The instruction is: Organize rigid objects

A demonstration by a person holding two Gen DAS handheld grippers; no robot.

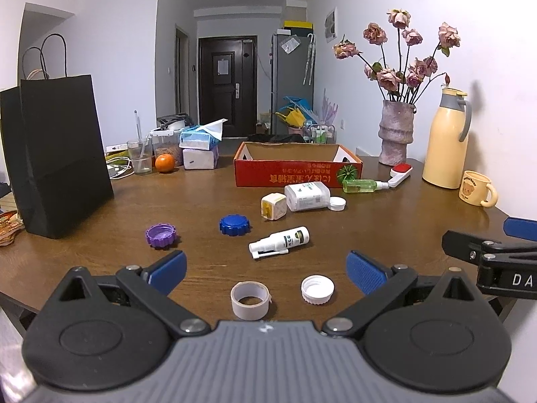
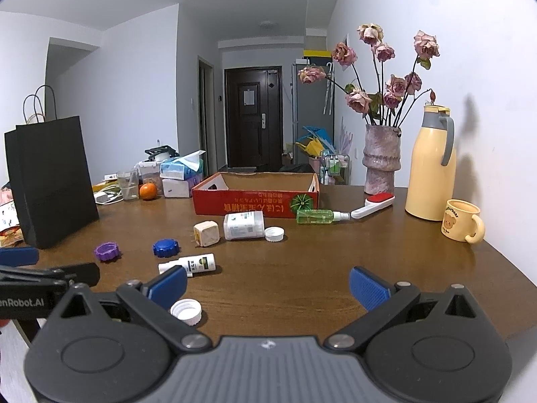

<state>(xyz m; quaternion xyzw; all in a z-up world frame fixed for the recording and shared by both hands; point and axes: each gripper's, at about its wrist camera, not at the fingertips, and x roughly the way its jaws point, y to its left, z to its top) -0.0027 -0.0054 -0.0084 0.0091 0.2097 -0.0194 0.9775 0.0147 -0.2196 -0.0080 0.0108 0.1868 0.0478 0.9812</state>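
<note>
Both grippers hovering low over the brown wooden table (image 1: pixel 208 201), nothing gripped. Left gripper (image 1: pixel 266 267) spread wide, blue pads either side of a white roll of tape (image 1: pixel 250 300) and an upturned white screw cap (image 1: pixel 317 289) sitting close in front. Right gripper (image 2: pixel 267 283) wide too, only bare wood between its fingers.

Scattered mid-table: small white spray bottle (image 1: pixel 280 242) on its side, blue ridged cap (image 1: pixel 234 224), purple ridged cap (image 1: pixel 161 234), cream square plug adapter (image 1: pixel 273 205), white pill bottle (image 1: pixel 307 195) lying flat with a white lid (image 1: pixel 336 203) just beside it. Behind those, open red cardboard box (image 1: pixel 285 174), and a green clear spray bottle (image 1: pixel 364 185) lying by its right corner next to a red-and-white lint brush (image 1: pixel 400 174).
</note>
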